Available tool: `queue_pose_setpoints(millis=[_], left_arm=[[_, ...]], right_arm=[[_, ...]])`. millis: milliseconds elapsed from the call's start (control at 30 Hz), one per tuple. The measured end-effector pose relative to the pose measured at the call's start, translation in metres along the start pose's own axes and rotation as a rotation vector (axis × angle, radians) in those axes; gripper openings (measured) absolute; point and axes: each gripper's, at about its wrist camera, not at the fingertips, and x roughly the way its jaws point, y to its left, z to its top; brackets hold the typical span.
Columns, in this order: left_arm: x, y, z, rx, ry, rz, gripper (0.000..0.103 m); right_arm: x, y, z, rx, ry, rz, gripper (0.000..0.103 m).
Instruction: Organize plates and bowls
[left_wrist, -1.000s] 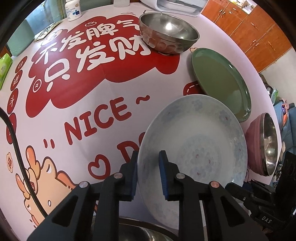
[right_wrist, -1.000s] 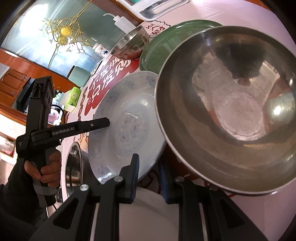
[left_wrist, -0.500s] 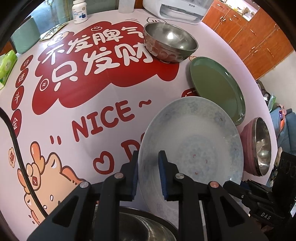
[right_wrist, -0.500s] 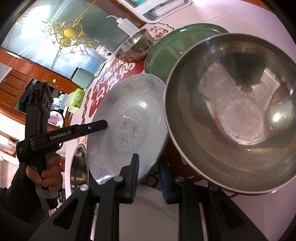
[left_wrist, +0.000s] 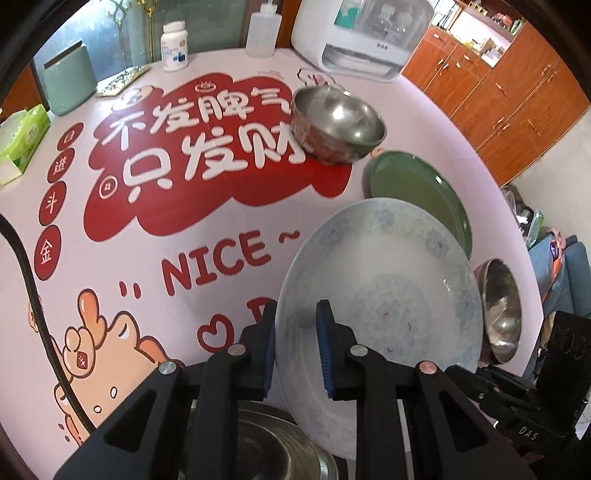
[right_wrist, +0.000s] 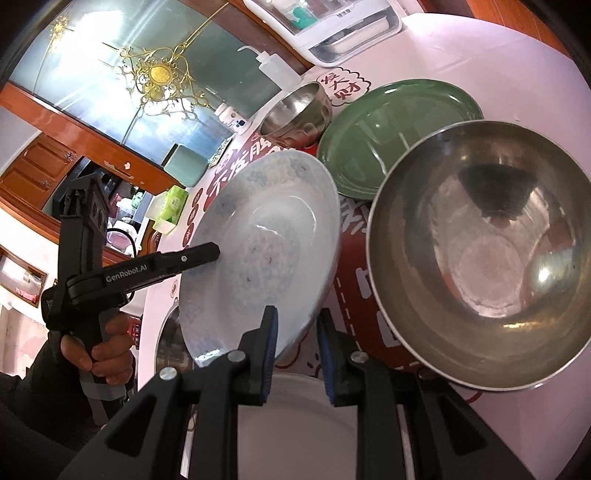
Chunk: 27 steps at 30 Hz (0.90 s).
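Gripping floral plate (left_wrist: 388, 280) rim w/ left tongs (left_wrist: 295, 350), tilted, empty, right tongs (right_wrist: 295, 354) clenched, steel bowl (right_wrist: 480, 254) empty

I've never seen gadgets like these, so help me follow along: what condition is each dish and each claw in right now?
Pale blue-patterned ceramic plate: tilted, rim pinched by the left claw.
Left claw: shut on that plate.
Right claw: shut, nothing visibly held.
Round green plate: flat on the table, empty.
Small steel bowl: upright, empty.
Large steel bowl with pink outside: upright, empty.
Plain white plate: under the right claw, empty.
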Motion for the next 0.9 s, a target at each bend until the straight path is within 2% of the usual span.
queue_pose_setpoints(millis=[367,900], left_arm=[[-0.025,-0.005,-0.002,0.001,-0.043,0.012,0.018],[-0.074,-0.017,-0.034,-0.008,-0.104,0.019,0.018]], right_arm=[[-0.007,0.008,0.004,0.002,-0.003,0.032,0.021],[-0.036,0.026,-0.012,-0.039,-0.025,0.056,0.021]])
